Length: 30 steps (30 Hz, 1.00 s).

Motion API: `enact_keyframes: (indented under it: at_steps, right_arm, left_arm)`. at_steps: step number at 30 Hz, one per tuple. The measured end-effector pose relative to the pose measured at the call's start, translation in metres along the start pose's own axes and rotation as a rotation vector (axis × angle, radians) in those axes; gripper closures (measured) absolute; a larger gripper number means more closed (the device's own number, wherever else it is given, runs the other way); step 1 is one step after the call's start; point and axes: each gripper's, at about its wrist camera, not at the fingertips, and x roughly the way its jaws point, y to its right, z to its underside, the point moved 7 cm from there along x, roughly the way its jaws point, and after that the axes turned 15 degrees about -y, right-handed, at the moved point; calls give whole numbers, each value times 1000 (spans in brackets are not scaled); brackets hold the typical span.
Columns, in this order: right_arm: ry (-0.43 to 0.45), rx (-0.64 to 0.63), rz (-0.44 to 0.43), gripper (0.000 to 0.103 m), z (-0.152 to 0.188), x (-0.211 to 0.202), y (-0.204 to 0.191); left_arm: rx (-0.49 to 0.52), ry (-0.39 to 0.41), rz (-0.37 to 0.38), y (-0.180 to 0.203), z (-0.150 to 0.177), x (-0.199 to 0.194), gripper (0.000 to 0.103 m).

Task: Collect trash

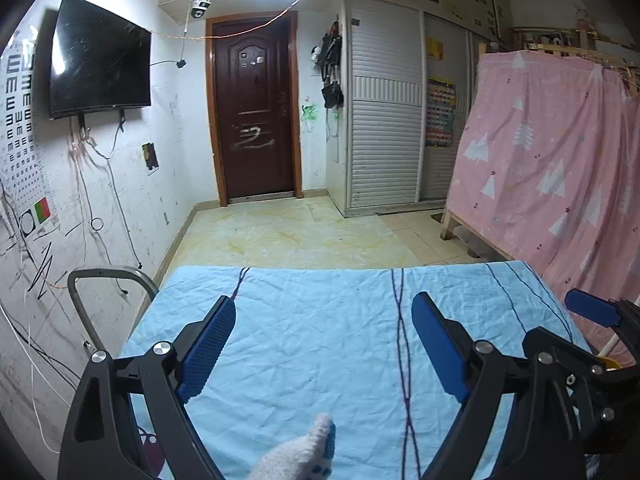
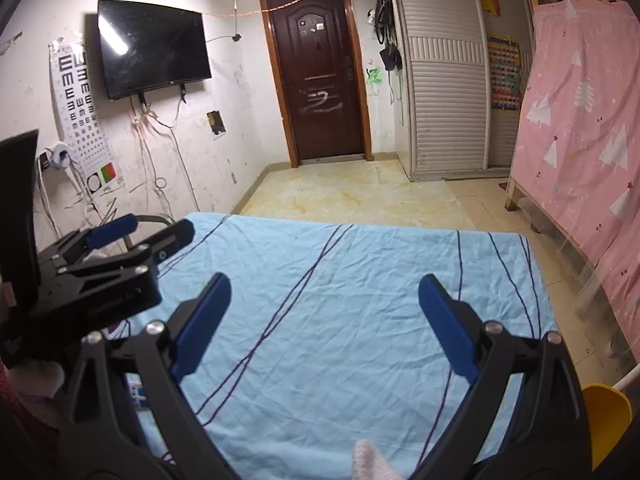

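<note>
Trash unseen; both tongs (image 1: 324, 320) (image 2: 324, 300) gape over blue sheet (image 1: 320, 340).

Left wrist view sits low over the wrinkled light-blue cloth-covered tabletop (image 1: 320, 320), looking forward and slightly down between its own blue-padded tongs (image 1: 324, 344) toward the dark brown wooden door (image 1: 254, 120). Right wrist view, close beside it, faces the same door (image 2: 320, 76) from a spot seemingly further right, its tongs (image 2: 324, 328) framing the cloth. Both share the tabletop (image 2: 360, 280), the door and the black wall-mounted television (image 1: 100, 60).
</note>
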Motion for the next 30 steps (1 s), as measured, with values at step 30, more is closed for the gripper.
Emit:
enact_keyframes:
  at_steps: [30]
  right_arm:
    - [-37,-36,-12,12,-9,25,-25]
  left_arm:
    - [-69,-26,-27,-33,4,19,21]
